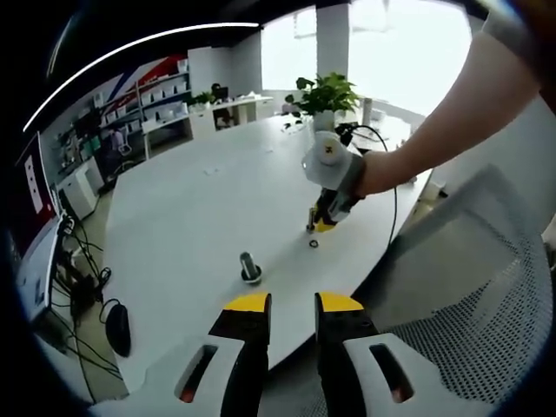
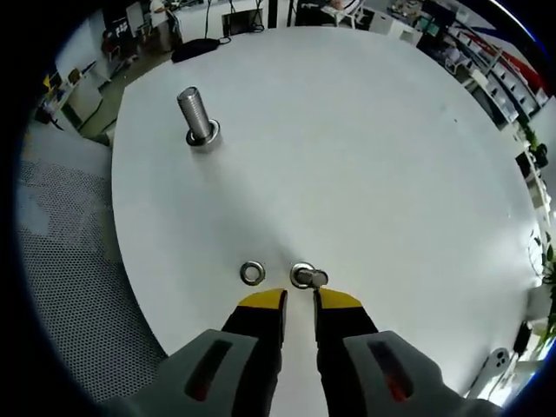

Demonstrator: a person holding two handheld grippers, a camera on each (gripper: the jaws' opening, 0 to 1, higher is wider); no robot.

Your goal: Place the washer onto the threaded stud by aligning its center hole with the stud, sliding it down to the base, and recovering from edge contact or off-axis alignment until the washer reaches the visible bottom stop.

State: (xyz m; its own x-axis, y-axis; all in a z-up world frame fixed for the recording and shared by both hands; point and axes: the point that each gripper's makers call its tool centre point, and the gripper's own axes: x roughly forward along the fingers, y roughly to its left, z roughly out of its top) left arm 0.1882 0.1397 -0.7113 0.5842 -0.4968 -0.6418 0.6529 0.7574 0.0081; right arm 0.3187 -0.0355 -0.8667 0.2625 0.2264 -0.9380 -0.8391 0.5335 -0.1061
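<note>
A threaded metal stud (image 2: 196,111) stands upright on the round white table (image 2: 365,156), with a wider ring at its base. It is far ahead and left of my right gripper (image 2: 300,301). That gripper is open and low over the table's near edge, with nothing between its fingers. Just beyond its tips lie a loose washer (image 2: 252,273) and a second ring (image 2: 302,275), which has a small metal piece touching its right side. In the left gripper view the stud (image 1: 250,268) stands just ahead of my open, empty left gripper (image 1: 294,303). Beyond it a hand holds the right gripper (image 1: 325,217) down beside a washer (image 1: 314,243).
A grey mesh chair (image 1: 486,287) stands at the table's edge on the right of the left gripper view. A potted plant (image 1: 326,95) and a black cable (image 1: 382,143) sit at the table's far end. Shelves and desks line the room behind.
</note>
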